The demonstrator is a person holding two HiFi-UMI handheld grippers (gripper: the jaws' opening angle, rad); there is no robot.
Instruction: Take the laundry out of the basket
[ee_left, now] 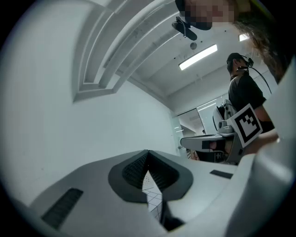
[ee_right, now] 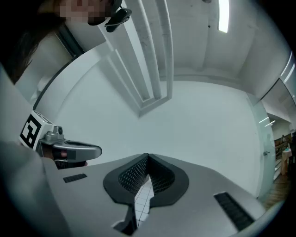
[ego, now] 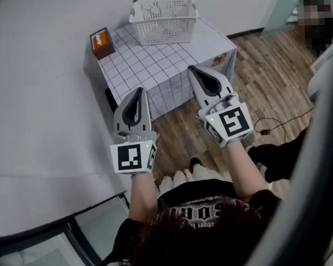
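A white mesh laundry basket (ego: 163, 19) stands at the far end of a small table covered in a grid-patterned cloth (ego: 147, 67). No laundry shows through its walls or above its rim. My left gripper (ego: 141, 91) is held in the air short of the table's near edge, jaws together and empty. My right gripper (ego: 192, 69) hovers over the table's near right corner, also shut on nothing. In the left gripper view the closed fingertips (ee_left: 148, 152) point at a white wall, with the right gripper (ee_left: 231, 134) beside them. The right gripper view shows its closed tips (ee_right: 148, 156) and the left gripper (ee_right: 69, 150).
An orange box (ego: 102, 42) sits on the table's left corner. A white wall runs along the left. Wooden floor (ego: 263, 70) lies right of the table, with a black cable (ego: 276, 122) on it. A glass door (ego: 282, 9) and a blurred person are at the far right.
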